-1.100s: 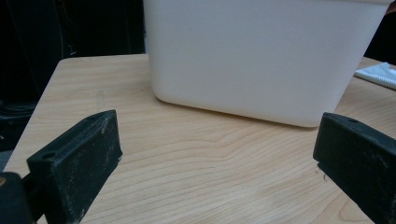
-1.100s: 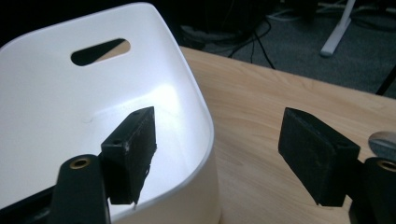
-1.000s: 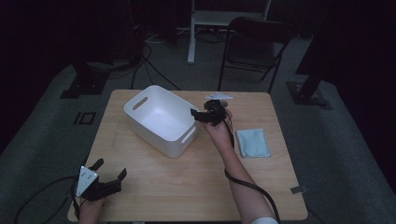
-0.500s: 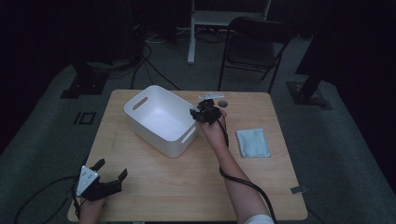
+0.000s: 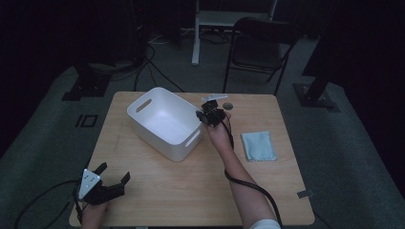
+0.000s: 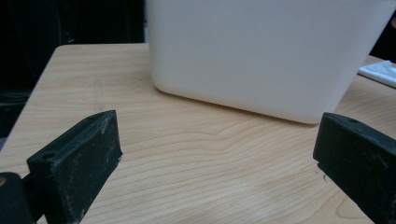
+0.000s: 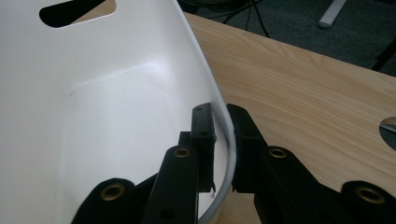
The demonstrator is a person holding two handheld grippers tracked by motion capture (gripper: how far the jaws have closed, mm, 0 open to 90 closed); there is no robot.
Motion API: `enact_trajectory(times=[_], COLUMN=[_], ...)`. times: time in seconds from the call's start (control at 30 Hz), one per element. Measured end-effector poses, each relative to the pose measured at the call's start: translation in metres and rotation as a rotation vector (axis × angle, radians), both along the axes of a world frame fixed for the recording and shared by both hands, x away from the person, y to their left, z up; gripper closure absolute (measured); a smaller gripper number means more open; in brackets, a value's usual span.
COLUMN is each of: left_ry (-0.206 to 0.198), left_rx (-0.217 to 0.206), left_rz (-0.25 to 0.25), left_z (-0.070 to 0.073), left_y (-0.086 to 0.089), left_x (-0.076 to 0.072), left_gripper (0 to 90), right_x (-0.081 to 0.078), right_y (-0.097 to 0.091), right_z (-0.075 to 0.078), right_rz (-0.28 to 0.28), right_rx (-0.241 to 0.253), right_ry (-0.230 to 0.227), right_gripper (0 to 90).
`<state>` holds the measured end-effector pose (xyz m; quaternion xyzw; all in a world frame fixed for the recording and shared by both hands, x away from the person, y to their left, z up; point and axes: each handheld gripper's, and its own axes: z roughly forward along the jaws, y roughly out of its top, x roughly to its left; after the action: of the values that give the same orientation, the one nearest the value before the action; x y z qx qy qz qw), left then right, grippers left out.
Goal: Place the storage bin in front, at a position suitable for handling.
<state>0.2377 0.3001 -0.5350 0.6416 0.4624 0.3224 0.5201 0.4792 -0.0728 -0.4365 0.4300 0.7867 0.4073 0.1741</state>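
A white plastic bin with slot handles stands on the wooden table, left of centre. My right gripper is at the bin's far right corner. In the right gripper view its jaws have just been closing, and my right gripper is now shut on the bin's thin rim, one pad inside the wall and one outside. Near the table's front left corner my left gripper stands open. In the left gripper view my left gripper has nothing in it and faces the bin's wall.
A pale blue folded cloth lies on the table to the right of my right forearm. A small dark round disc lies near the far edge. A folding chair and cables stand on the floor beyond the table.
My right gripper has edged left onto the bin's corner and its jaws have come together on the rim. The left gripper has not moved.
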Motion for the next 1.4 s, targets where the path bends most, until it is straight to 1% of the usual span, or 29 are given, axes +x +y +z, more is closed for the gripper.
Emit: enact_trajectory(times=[0.03, 0.1, 0.13, 0.17, 0.23, 0.33, 0.47, 0.6, 0.7, 0.77, 0.9, 1.1, 1.33, 1.4], left_ry=[0.001, 0.005, 0.015, 0.016, 0.017, 0.02, 0.028, 0.03, 0.032, 0.034, 0.024, 0.029, 0.017, 0.02], left_rx=[-0.009, -0.007, 0.006, 0.007, -0.012, -0.017, -0.008, -0.011, -0.012, -0.012, -0.016, -0.014, -0.013, -0.01], left_rz=[-0.006, -0.002, -0.009, -0.008, -0.029, -0.034, -0.037, -0.05, -0.049, -0.063, -0.069, -0.073, -0.09, -0.088], left_z=[0.001, 0.002, 0.002, 0.002, 0.003, 0.005, 0.005, 0.007, 0.008, 0.008, 0.008, 0.009, 0.01, 0.01], left_y=[0.0, 0.0, -0.001, -0.002, -0.001, -0.001, -0.003, -0.003, -0.004, -0.005, -0.006, -0.007, -0.008, -0.009], left_x=[0.0, -0.001, -0.001, -0.001, -0.002, -0.002, -0.002, -0.003, -0.003, -0.003, -0.003, -0.004, -0.008, -0.008], left_gripper=[1.4, 1.4, 1.4, 1.4, 1.4, 1.4, 1.4, 1.4, 1.4, 1.4, 1.4, 1.4, 1.4, 1.3], right_x=[0.0, -0.001, -0.001, -0.002, -0.003, -0.005, -0.007, -0.011, -0.013, -0.016, -0.021, -0.026, -0.034, -0.038], right_y=[0.0, -0.001, -0.001, -0.002, -0.003, -0.004, -0.007, -0.01, -0.012, -0.015, -0.019, -0.025, -0.032, -0.036], right_z=[0.0, 0.0, 0.001, 0.001, 0.002, 0.002, 0.002, 0.002, 0.003, 0.003, 0.003, 0.003, 0.003, 0.003], right_rz=[0.002, 0.004, 0.005, 0.013, 0.013, 0.02, 0.026, 0.037, 0.045, 0.049, 0.061, 0.079, 0.089, 0.097], right_rx=[-0.001, -0.003, -0.006, -0.009, -0.011, -0.013, -0.011, -0.011, -0.017, -0.02, -0.021, -0.028, -0.03, -0.031], right_ry=[0.003, 0.004, 0.005, 0.005, 0.01, 0.011, 0.013, 0.017, 0.017, 0.018, 0.02, 0.022, 0.023, 0.022], right_gripper=[82.5, 82.7, 82.8, 83.0, 83.2, 83.4, 83.5, 83.6, 83.8, 83.9, 83.9, 84.1, 84.2, 84.1])
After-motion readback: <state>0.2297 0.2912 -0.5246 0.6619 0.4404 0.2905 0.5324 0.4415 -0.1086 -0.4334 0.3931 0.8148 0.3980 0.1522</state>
